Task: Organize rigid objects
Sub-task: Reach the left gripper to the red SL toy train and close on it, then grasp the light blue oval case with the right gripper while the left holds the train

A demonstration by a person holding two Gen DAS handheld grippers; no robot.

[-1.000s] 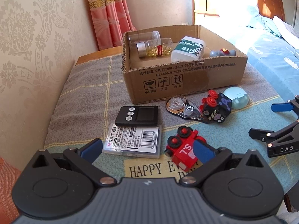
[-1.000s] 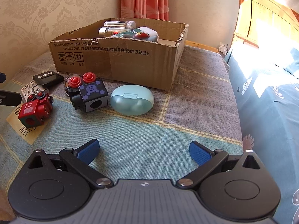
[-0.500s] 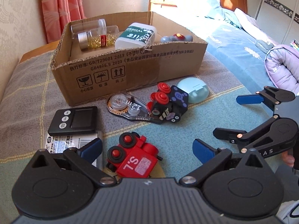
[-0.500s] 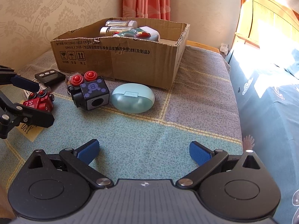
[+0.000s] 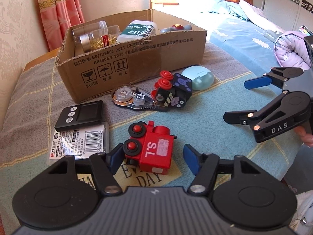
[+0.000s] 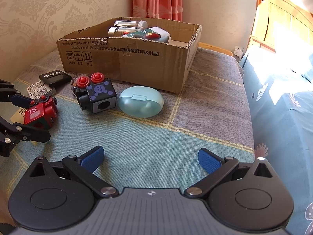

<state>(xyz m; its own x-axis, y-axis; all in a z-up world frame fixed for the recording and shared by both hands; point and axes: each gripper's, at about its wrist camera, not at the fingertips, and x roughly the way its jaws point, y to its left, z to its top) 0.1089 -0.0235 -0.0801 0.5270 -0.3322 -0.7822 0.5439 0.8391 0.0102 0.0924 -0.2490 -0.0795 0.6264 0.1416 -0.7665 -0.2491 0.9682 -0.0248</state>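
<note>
A red toy train block (image 5: 151,148) marked "S.L" lies on the cloth between the open fingers of my left gripper (image 5: 153,158), not clamped; it also shows in the right wrist view (image 6: 40,114). A black toy block with red knobs (image 5: 172,92) (image 6: 95,95), a clear correction tape (image 5: 133,98), a pale blue oval case (image 5: 200,77) (image 6: 141,101), a black timer (image 5: 80,114) and a labelled flat pack (image 5: 78,144) lie before the cardboard box (image 5: 137,66) (image 6: 137,62). My right gripper (image 6: 150,159) is open and empty, also seen in the left wrist view (image 5: 246,99).
The box holds clear jars (image 5: 97,37), a white medical box (image 5: 137,30) and a grey toy (image 5: 176,27). A wall and curtain (image 5: 56,11) stand behind. A bed (image 5: 244,35) with a wooden headboard lies to the right.
My left gripper has moved forward and right, so the red train now sits between its open fingers. The right gripper has barely moved.
</note>
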